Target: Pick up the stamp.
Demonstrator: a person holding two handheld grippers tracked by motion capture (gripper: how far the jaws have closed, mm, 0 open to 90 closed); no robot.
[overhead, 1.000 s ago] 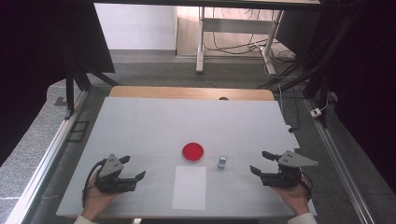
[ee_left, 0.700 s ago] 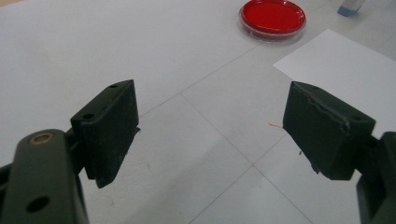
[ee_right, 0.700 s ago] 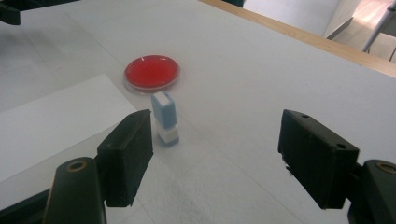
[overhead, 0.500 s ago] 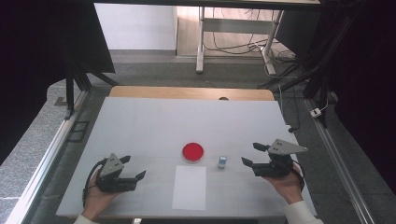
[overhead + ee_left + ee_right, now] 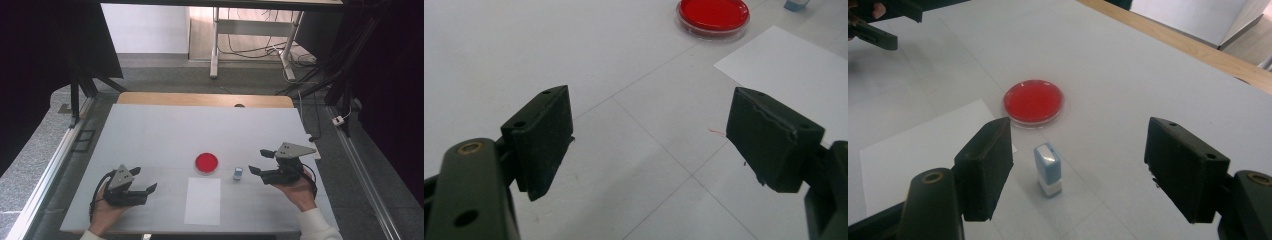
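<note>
A round red dish (image 5: 207, 162) (image 5: 1034, 102) (image 5: 713, 16) lies at the table's middle. Just right of it stands a small blue and white block (image 5: 238, 173) (image 5: 1048, 169), upright. A white paper sheet (image 5: 203, 200) (image 5: 794, 75) (image 5: 913, 150) lies in front of the dish. My right gripper (image 5: 260, 162) (image 5: 1078, 172) is open, held just right of the block, with its jaws pointing at it and nothing between them. My left gripper (image 5: 143, 179) (image 5: 649, 145) rests open near the front left, empty, over bare table.
The white table top (image 5: 165, 135) has a wooden strip (image 5: 205, 99) along its far edge. Beyond it are metal frame legs (image 5: 215, 45) and cables on the floor. In the right gripper view, the left gripper (image 5: 878, 20) appears at the upper left.
My right gripper has moved left toward the small block and lifted a little. The left gripper has stayed in place.
</note>
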